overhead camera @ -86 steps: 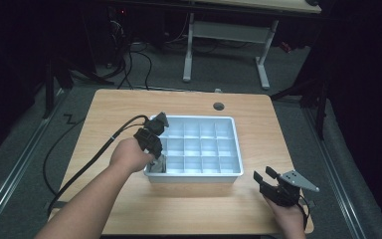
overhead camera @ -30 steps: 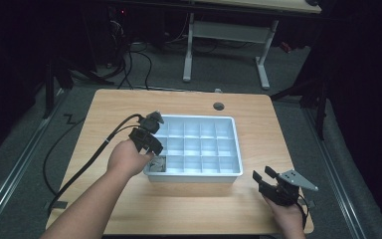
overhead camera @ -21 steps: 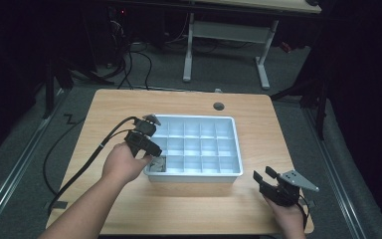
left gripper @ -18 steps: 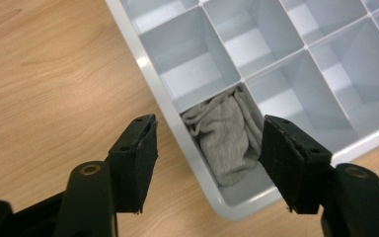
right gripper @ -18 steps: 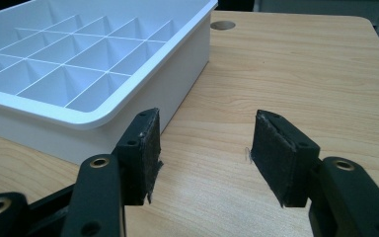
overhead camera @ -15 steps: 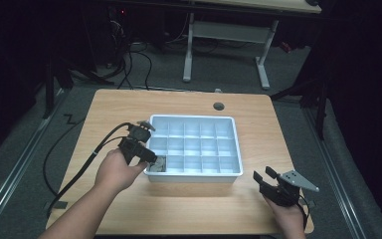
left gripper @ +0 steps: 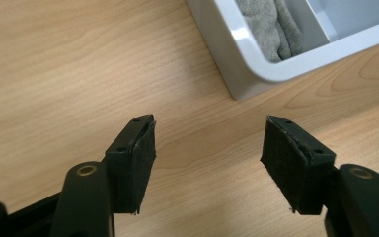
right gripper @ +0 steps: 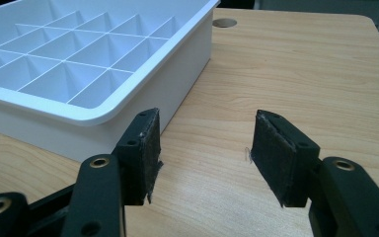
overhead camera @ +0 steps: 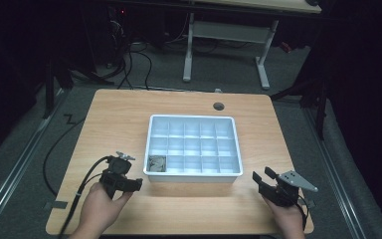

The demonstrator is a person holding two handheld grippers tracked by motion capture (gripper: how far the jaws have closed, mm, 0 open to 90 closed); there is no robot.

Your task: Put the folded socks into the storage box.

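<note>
Grey cloth [overhead camera: 156, 163] lay folded in the near left compartment of the white tray [overhead camera: 193, 175], which stood in the middle of the wooden worktop [overhead camera: 119, 119]. The left gripper [overhead camera: 129, 185] was low over the worktop, just beside the tray's near left corner and apart from it. The left hand [overhead camera: 102, 203] gripped it from behind, the forearm coming in from the bottom edge, the cable [overhead camera: 82, 186] trailing to the left. Its jaws had just been opening and stood well apart with nothing between them; in the left gripper view, bare wood showed between the pads [left gripper: 137, 160], and the cloth [left gripper: 269, 24] lay ahead in the tray corner [left gripper: 246, 59]. The right gripper [overhead camera: 262, 180] rested near the front right corner of the worktop, held by the right hand [overhead camera: 286, 216]. Its jaws were also open and empty, pointing past the tray's side [right gripper: 177, 84].
</note>
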